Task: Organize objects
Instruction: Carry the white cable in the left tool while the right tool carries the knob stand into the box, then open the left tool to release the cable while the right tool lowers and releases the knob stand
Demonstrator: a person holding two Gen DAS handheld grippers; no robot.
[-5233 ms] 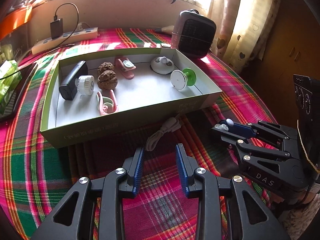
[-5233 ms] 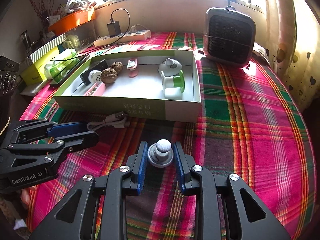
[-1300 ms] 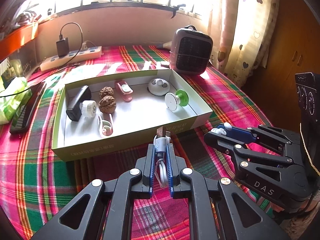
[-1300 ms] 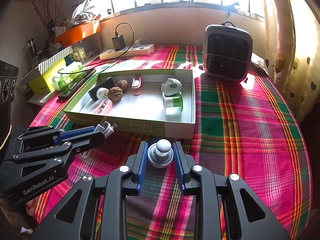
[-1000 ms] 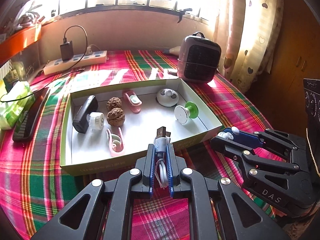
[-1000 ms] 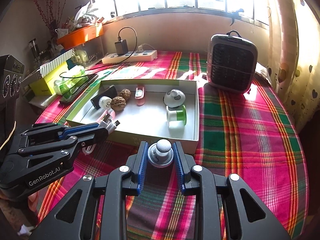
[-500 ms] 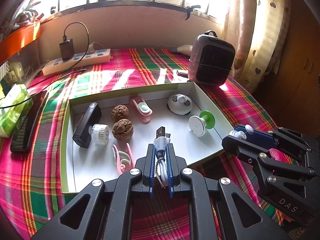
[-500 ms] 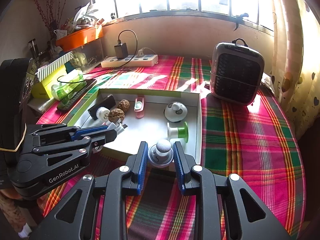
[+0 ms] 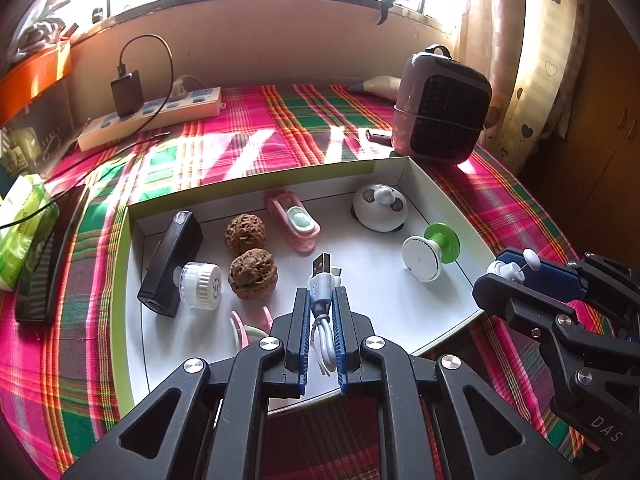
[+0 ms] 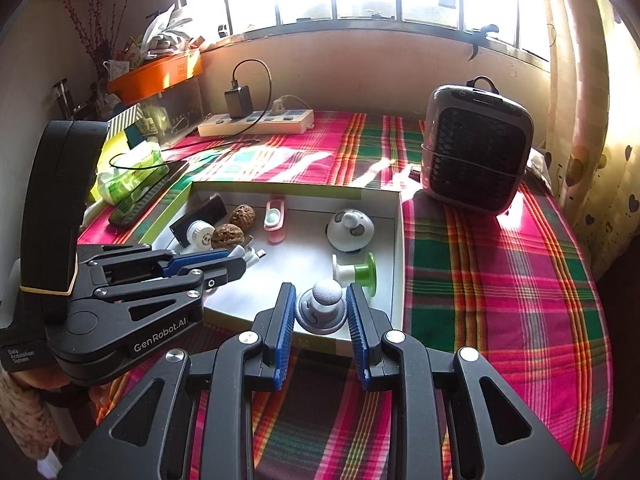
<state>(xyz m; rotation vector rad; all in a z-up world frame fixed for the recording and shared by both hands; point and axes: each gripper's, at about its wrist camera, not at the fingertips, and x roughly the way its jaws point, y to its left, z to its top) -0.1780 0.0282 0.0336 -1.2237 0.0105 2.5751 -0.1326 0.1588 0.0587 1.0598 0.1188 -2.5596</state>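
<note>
Already in the shallow white box, as we count them: a black device with a white ribbed cap against it, two walnuts, a pink clip-like item, a white domed gadget, a green-and-white spool-shaped piece, and a pink-and-white item partly hidden near the front wall.

Left to place, in our judgement: two pieces, both in hand.

Left claw: pressed together on a coiled white USB cable, plug sticking out past the tips, held over the box floor just beside the nearer walnut.

Right claw: pinching a grey round-based piece with a white knob, at the box's near right corner beside the spool; whether above the floor or the rim, we cannot tell.

Surface: the box stands on a plaid cloth.
</note>
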